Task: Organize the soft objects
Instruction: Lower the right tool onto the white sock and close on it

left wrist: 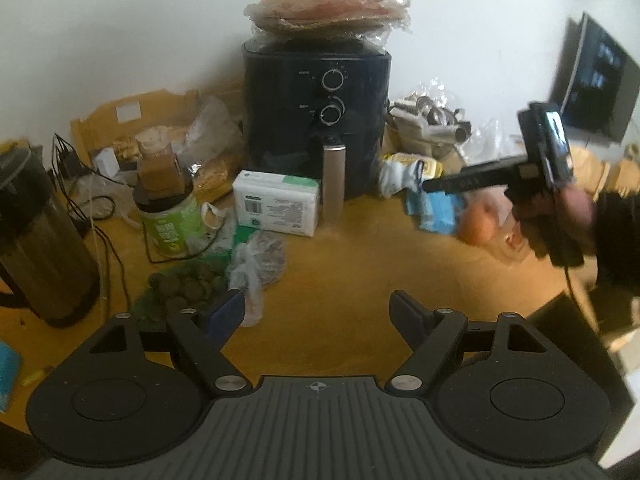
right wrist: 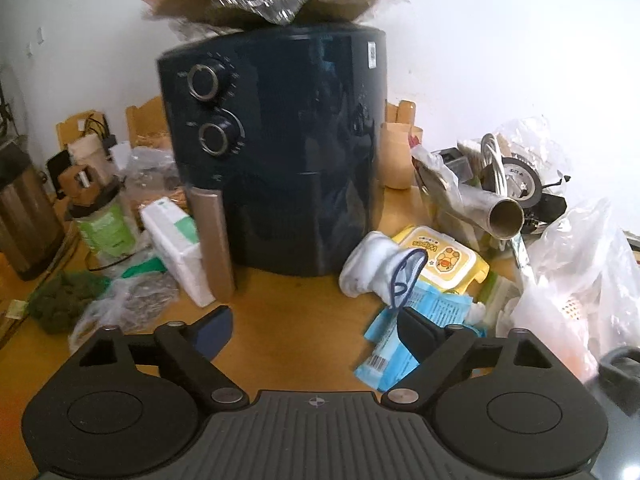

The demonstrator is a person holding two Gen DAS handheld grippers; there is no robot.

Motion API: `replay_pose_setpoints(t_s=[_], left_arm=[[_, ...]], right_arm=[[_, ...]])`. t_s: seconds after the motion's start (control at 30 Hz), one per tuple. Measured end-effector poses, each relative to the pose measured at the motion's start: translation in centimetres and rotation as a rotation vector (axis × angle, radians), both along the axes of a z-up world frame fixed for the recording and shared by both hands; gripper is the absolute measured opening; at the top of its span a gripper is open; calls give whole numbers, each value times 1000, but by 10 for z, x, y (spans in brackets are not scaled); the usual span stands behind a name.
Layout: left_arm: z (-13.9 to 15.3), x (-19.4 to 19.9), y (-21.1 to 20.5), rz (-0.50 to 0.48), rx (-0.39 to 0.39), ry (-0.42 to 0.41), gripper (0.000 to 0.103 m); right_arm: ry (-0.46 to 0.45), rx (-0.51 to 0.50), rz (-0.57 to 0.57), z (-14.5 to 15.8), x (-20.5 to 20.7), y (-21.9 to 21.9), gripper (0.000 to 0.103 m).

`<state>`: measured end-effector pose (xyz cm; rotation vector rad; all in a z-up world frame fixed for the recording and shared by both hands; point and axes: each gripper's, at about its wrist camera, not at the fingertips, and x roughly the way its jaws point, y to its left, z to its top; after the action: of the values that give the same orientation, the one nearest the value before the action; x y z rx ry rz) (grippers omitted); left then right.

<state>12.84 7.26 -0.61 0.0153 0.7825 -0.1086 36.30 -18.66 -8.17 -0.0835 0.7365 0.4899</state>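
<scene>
L wrist cam sits back, angled down over table, facing air fryer head-on. R wrist cam closer, from fryer's right. Both share fryer, white sock, wipes pack.

Dark air fryer beside yellow wipes pack, foil roll

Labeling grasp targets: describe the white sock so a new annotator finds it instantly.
Start at the dark blue air fryer in the middle of the wooden table. At its base on the right lies the white sock, bunched up against a yellow wipes pack. It is the only cloth item there, white with a dark-trimmed cuff, above blue packets.
</scene>
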Motion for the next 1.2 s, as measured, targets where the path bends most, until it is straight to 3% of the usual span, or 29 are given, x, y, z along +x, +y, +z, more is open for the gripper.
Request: replay_pose_setpoints(t_s=[0.17, 0.5, 0.6, 0.67, 0.83, 1.0, 1.13, 1.2], left_arm=[[-6, -2, 1, 0, 37, 20, 79], [-9, -5, 15, 32, 18, 46, 79], [-11, -6, 21, 43, 16, 59, 79], [-13, -7, 24, 43, 13, 71, 79], [-16, -9, 31, 54, 3, 87, 79], [-15, -9, 34, 53, -11, 86, 79], [-15, -9, 35, 42, -18, 75, 79], [-15, -8, 35, 37, -20, 71, 79]], right_arm=[[2, -45, -24, -24, 21, 3, 64], [-64, -78, -112, -57, 47, 9, 53], [-73, -68, -135, -66, 55, 10, 42], [-80, -45, -157, -70, 60, 10, 30], [-103, -37, -235, -77, 69, 7, 28], [-70, -21, -239, -87, 77, 4, 25], [-50, 2, -223, -88, 81, 0, 5], [-49, 13, -215, -85, 80, 0, 4]])
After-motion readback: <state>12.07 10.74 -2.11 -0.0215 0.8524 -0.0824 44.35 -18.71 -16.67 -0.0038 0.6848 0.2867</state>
